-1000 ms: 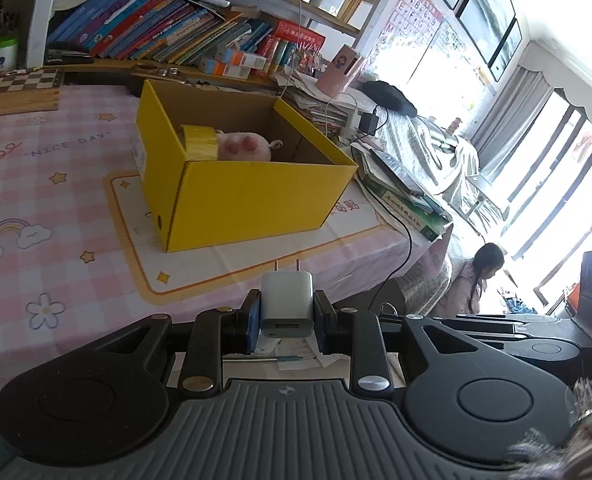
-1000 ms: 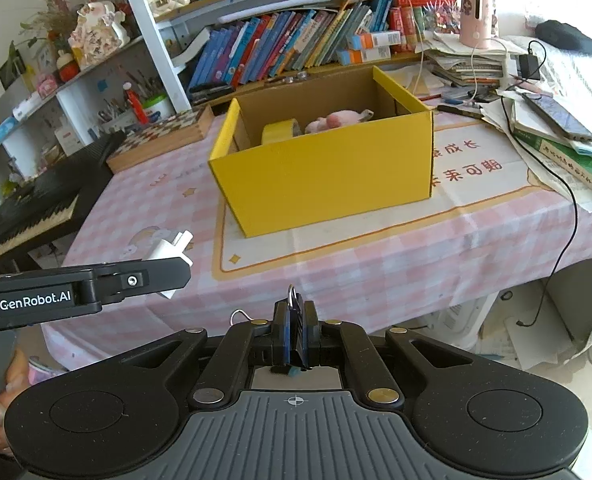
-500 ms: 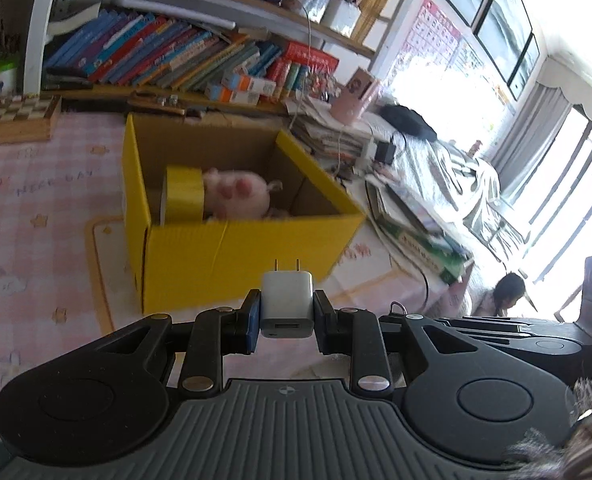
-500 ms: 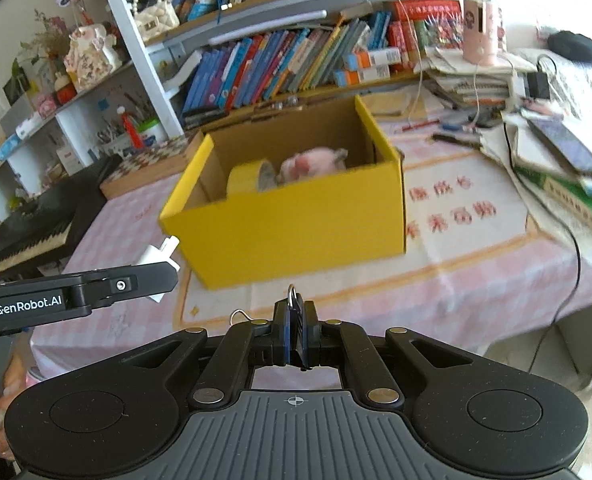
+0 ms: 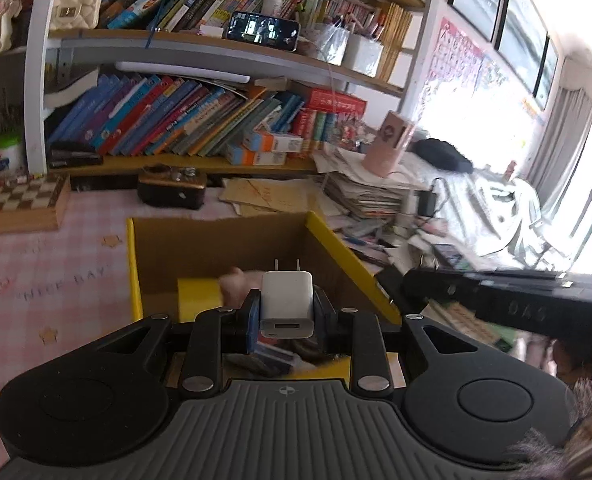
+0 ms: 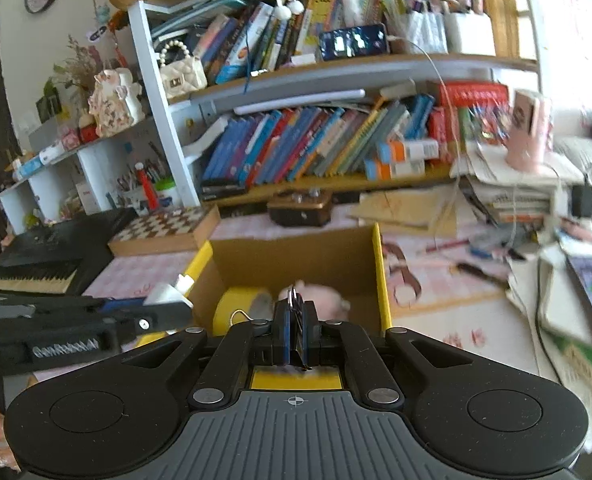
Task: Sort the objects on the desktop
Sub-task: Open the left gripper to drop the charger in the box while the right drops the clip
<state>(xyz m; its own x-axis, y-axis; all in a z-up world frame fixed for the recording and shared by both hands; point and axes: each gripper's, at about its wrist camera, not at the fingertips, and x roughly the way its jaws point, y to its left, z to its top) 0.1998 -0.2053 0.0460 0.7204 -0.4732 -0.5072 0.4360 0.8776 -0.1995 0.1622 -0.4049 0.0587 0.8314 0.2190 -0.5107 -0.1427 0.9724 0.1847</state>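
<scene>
Both hands over the yellow box (image 5: 348,258) now, left gripper (image 5: 287,312) clamping the white charger (image 5: 286,304), right gripper (image 6: 294,330) pinched shut on a small binder clip (image 6: 293,300), so dropping both together risks bumped grippers or something bouncing onto the counter (image 5: 36,280).

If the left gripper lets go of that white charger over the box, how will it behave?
The white charger looks rigid and boxy, so it should drop straight rather than flop or roll. It probably is light for its size. Its smooth plastic sides may slip in the left gripper; landing on the pink plush toy would cushion it.
</scene>
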